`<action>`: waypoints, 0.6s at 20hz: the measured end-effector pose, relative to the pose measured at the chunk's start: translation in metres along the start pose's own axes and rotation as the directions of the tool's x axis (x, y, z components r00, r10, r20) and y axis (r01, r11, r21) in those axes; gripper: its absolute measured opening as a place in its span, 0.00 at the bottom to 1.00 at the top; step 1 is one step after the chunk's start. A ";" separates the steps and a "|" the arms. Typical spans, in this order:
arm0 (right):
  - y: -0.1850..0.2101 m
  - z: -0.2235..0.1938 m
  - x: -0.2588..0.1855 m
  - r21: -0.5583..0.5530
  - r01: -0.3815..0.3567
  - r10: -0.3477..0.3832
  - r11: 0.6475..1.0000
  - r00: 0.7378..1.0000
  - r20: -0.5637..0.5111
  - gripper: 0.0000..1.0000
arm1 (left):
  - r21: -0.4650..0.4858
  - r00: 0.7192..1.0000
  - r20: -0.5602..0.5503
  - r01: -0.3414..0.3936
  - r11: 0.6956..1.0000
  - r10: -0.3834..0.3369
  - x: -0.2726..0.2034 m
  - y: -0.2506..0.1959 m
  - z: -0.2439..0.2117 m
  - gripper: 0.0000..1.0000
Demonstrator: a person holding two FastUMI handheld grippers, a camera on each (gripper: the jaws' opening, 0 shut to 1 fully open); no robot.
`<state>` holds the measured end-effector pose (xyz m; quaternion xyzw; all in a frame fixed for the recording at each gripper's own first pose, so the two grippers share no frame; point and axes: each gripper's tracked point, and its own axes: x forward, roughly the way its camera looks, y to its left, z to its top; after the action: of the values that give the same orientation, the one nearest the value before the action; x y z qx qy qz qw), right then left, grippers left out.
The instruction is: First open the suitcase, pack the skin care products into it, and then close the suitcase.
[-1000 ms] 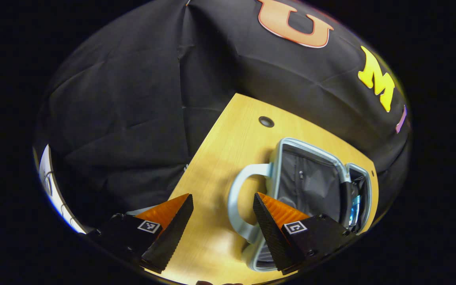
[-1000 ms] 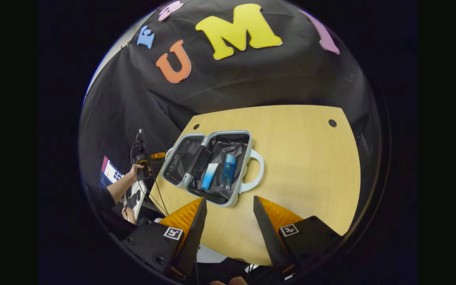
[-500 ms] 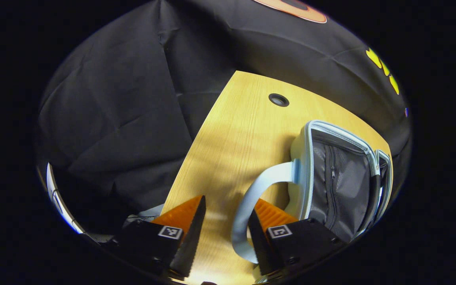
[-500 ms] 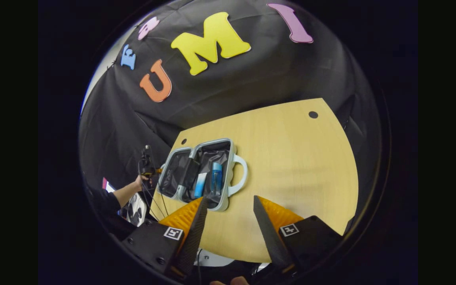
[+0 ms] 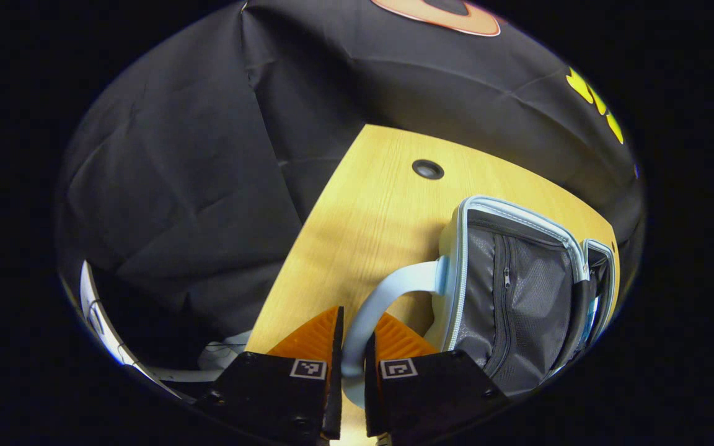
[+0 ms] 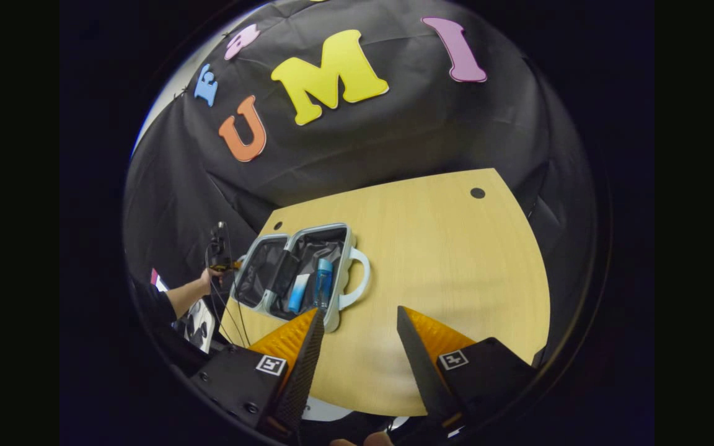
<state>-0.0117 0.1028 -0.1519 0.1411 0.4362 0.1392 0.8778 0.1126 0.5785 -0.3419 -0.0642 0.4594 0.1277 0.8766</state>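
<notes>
Suitcase (image 6: 298, 272) lies open on the table (image 6: 444, 260), with a white-blue tube (image 6: 298, 293) and a blue bottle (image 6: 323, 282) in its right half. Left gripper (image 5: 351, 334) is closed on the handle (image 5: 388, 291) of the left half, both fingers pressing it. Right gripper (image 6: 357, 337) hangs above the table's near edge, jaws wide apart, holding nothing.

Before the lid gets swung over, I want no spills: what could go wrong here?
The left claw pinches only the thin handle of the open suitcase, so the handle may slip or the case may slide on the table. The white tube and blue bottle lie loose inside and could roll or jam the rim.
</notes>
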 end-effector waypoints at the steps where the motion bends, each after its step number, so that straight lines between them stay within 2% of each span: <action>1: -0.005 -0.003 -0.002 -0.012 0.005 -0.005 1.000 1.000 0.000 0.71 | 0.022 0.999 0.029 -0.020 1.000 0.019 -0.011 0.001 0.011 0.17; 4: -0.011 -0.007 -0.011 -0.031 0.002 -0.001 1.000 1.000 0.021 0.71 | 0.075 0.996 0.075 -0.060 0.995 0.055 -0.057 -0.007 0.036 0.14; 7: -0.010 -0.006 -0.022 -0.027 -0.038 0.040 0.999 0.998 0.057 0.71 | 0.108 0.984 0.162 -0.097 0.989 0.079 -0.112 -0.035 0.066 0.13; 10: -0.016 -0.004 -0.026 -0.032 -0.062 0.064 0.998 0.994 0.090 0.71 | 0.110 0.973 0.217 -0.108 0.988 0.082 -0.172 -0.085 0.085 0.13; 12: -0.031 -0.005 -0.038 -0.096 -0.031 0.043 0.995 0.992 0.121 0.71 | 0.153 0.965 0.255 -0.093 0.984 0.052 -0.207 -0.130 0.092 0.13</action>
<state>-0.0335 0.0611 -0.1385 0.1160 0.3718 0.1670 0.9058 0.1090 0.4405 -0.1203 0.0416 0.3562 0.1287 0.9246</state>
